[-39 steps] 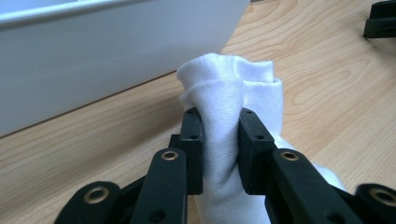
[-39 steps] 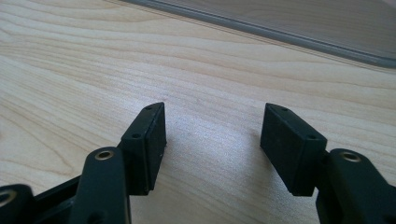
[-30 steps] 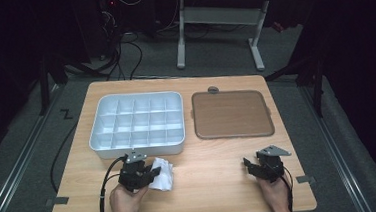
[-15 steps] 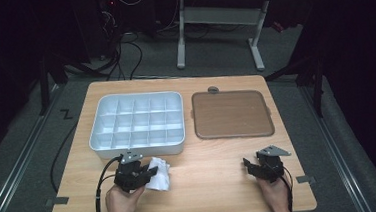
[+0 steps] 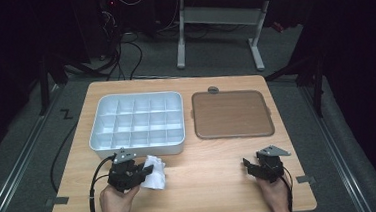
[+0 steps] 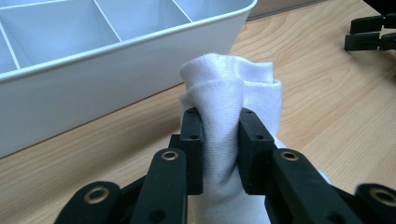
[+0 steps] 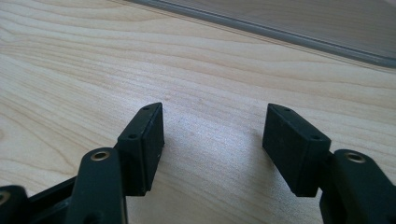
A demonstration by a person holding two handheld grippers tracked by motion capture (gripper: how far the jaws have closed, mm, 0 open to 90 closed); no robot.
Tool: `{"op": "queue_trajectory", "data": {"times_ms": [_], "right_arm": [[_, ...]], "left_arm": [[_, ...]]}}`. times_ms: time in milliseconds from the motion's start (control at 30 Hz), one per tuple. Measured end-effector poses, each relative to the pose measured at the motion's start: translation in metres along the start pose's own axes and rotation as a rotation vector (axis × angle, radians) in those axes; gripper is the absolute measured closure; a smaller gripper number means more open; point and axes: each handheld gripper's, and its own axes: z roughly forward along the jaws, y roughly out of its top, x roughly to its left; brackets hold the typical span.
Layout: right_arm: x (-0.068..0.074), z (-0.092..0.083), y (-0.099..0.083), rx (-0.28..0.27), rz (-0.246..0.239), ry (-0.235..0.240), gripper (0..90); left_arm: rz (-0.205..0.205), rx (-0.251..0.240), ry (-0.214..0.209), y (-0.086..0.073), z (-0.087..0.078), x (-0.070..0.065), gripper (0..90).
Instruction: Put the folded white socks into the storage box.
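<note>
On the wooden table (image 5: 206,185) nothing has shifted: left claw (image 6: 219,126) still pinches the white cloth (image 6: 233,88); right claw (image 7: 212,126) gapes wide.

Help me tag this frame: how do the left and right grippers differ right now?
The left gripper has its jaws closed on a white cloth; the right gripper has its jaws open with nothing between them, just bare table. In the high view the left sits just in front of the white tray, the right in front of the brown tray. Both are black, hand-held and low over the table.
</note>
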Motion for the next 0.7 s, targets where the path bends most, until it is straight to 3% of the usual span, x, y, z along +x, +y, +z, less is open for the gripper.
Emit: {"op": "queue_trajectory", "data": {"times_ms": [700], "right_arm": [[0.000,0.000,0.000,0.000,0.000,0.001,39.1]], "left_arm": [[-0.032,-0.031,-0.025,0.024,-0.018,0.002,74.8]]}}
